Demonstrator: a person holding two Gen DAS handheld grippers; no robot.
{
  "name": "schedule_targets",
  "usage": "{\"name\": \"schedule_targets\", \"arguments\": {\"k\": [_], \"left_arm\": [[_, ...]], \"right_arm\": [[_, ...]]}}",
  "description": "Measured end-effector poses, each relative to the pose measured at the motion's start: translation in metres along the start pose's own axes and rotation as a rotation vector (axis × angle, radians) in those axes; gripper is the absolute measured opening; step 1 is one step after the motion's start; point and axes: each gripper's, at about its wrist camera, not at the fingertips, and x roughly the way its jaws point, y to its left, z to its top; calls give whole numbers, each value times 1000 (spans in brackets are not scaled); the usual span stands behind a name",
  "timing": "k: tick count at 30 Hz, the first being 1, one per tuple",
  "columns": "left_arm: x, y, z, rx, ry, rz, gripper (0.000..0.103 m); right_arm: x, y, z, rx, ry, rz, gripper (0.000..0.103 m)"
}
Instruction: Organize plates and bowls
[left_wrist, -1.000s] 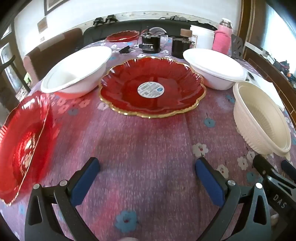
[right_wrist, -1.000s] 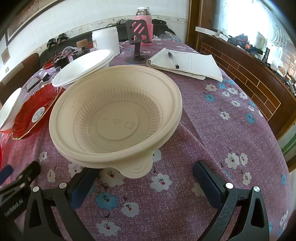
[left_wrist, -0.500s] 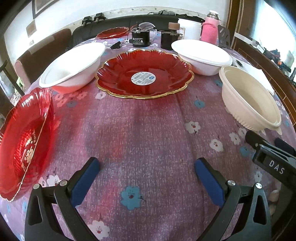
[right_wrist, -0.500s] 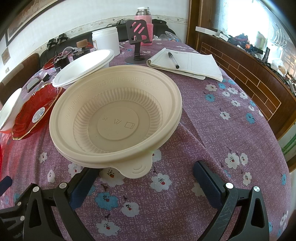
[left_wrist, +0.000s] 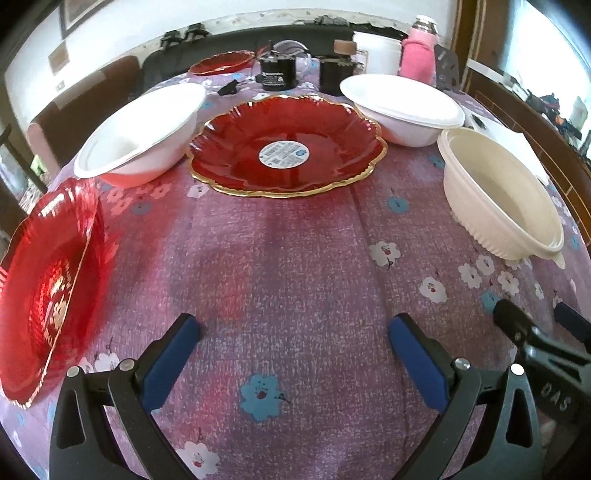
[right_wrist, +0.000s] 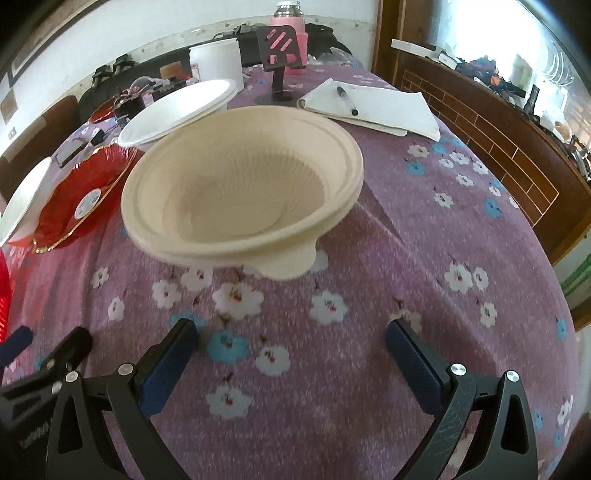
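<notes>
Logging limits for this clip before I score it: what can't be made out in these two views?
- Left wrist: near red gold-rimmed plate cut off by the left edge.
- Left wrist: round label on the middle red scalloped plate, print too small.
- Right wrist: cream ribbed plastic bowl motion-blurred; whether one bowl or a nested stack is unclear.

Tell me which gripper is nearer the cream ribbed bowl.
Right. The right gripper sits open just short of the cream ribbed bowl, facing it; the left gripper is farther off, the bowl ahead to its right.

Your left wrist view looks low across the desk (left_wrist: 295, 258). Your right wrist view faces the cream bowl (right_wrist: 240, 192) closely. Both share it (left_wrist: 502, 199).
</notes>
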Motion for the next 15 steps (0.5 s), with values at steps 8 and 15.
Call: {"name": "schedule_targets", "arguments": {"k": [8,15], "left_arm": [[-54,25,-21,-63,-192,-121,86],[-154,48,-33,-95,-552,-12,103]], "right_arm": [[-13,0,-21,-57,-9,43,102],[-15,1,-23,-75,56,55,102]]}}
